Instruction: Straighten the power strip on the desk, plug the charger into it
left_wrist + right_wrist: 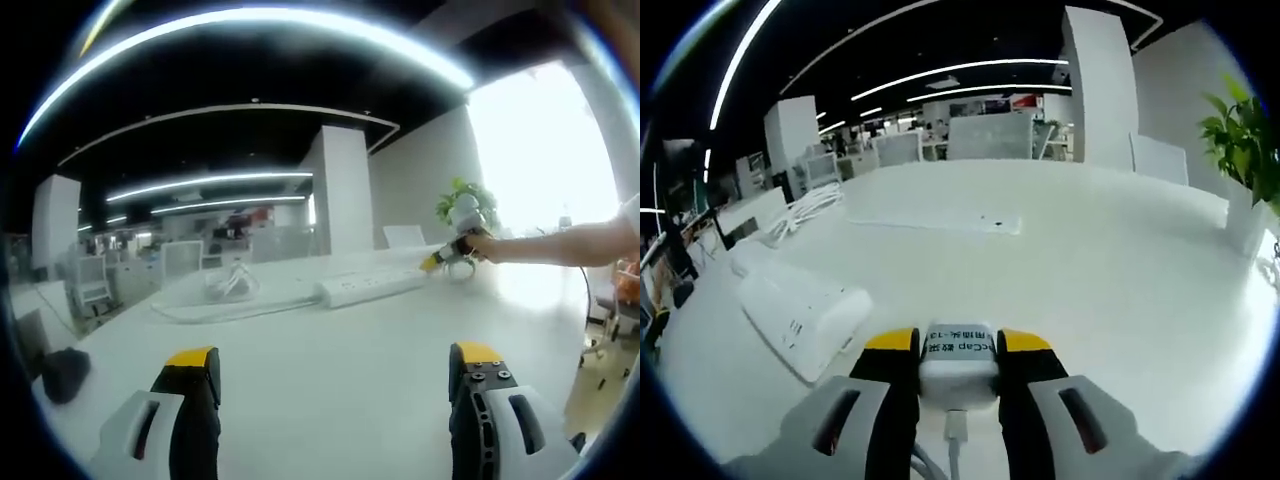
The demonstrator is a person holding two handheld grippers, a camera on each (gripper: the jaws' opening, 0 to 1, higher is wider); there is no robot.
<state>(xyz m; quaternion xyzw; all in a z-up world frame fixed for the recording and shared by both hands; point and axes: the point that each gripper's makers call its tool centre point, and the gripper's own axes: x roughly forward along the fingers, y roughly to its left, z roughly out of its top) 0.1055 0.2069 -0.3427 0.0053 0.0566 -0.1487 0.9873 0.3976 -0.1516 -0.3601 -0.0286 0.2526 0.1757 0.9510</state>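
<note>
A white power strip point(372, 286) lies on the white desk point(330, 380), far ahead of my left gripper point(335, 362), whose yellow-tipped jaws stand open with nothing between them. Its white cable point(228, 288) lies in loops to the left of it. At the strip's right end, a person's arm point(570, 243) holds my right gripper point(447, 259). In the right gripper view, my right gripper point(957, 342) is shut on a white charger point(958, 372) with a printed label, and a cable point(955, 430) runs back from it. The power strip point(800, 310) lies just left of the charger, angled away.
A potted plant point(1243, 150) stands at the desk's right edge, also visible as a plant point(465, 205) behind the right gripper. A dark object point(62, 372) sits at the desk's left. A flat white sheet point(935, 220) lies mid-desk. Office chairs and desks fill the background.
</note>
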